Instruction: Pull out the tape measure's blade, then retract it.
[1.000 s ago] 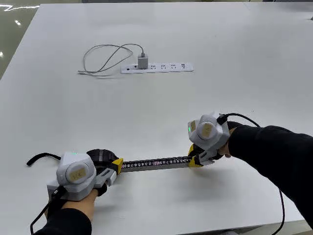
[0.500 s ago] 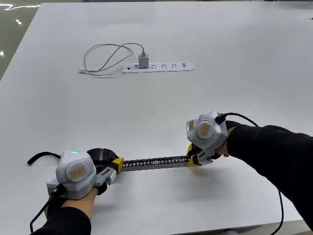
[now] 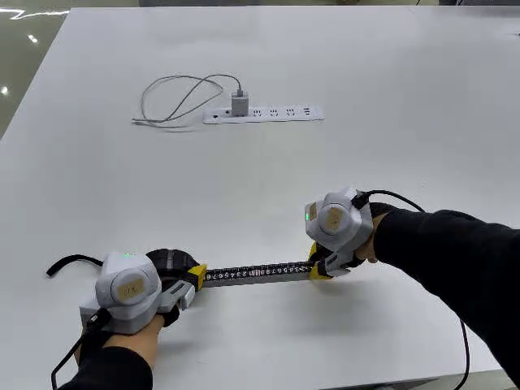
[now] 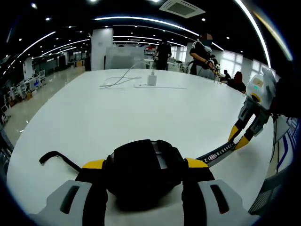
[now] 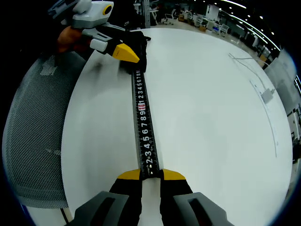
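The left hand-held gripper (image 4: 145,164) clamps the case (image 4: 143,176), the right hand-held gripper (image 5: 150,175) pinches the blade (image 5: 142,117), tip hidden

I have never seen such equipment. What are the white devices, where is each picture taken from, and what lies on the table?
A person holds a two-jaw gripper in each hand. The rectangular picture comes from a headset camera; the two round ones from cameras on the grippers. The left gripper clamps a tape measure's black case; the right gripper pinches the end of its blade, pulled out flat over the white table. Farther off lies a power strip with a charger plugged in.
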Action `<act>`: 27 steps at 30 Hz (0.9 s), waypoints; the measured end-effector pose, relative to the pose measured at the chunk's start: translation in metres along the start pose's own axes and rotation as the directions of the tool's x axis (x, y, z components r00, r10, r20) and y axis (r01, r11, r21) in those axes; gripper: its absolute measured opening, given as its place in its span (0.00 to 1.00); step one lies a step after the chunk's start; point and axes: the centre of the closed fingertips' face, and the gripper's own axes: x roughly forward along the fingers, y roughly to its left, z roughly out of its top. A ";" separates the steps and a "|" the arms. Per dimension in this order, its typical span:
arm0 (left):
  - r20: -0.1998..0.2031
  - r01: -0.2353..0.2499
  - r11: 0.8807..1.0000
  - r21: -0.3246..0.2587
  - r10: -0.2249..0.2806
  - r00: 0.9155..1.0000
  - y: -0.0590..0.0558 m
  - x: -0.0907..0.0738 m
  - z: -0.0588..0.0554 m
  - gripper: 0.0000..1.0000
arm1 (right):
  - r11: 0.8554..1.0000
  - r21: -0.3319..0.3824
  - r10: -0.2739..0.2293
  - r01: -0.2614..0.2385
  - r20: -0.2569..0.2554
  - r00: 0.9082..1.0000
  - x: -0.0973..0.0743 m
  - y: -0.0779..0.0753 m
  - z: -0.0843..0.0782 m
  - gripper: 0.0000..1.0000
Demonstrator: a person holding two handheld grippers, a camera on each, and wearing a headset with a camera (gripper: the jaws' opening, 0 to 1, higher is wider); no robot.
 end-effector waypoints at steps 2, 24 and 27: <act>-0.001 0.000 1.000 0.000 0.000 1.000 0.000 0.000 0.000 0.60 | 1.000 0.002 -0.001 0.001 0.001 1.000 0.000 0.000 0.001 0.10; -0.006 0.000 1.000 -0.004 0.000 1.000 -0.001 0.000 -0.002 0.60 | 1.000 0.030 0.005 -0.006 0.015 1.000 0.005 0.002 0.010 0.10; -0.009 0.003 1.000 -0.007 -0.003 1.000 -0.001 0.000 -0.002 0.60 | 1.000 0.027 0.001 -0.002 0.014 1.000 0.005 0.002 0.011 0.10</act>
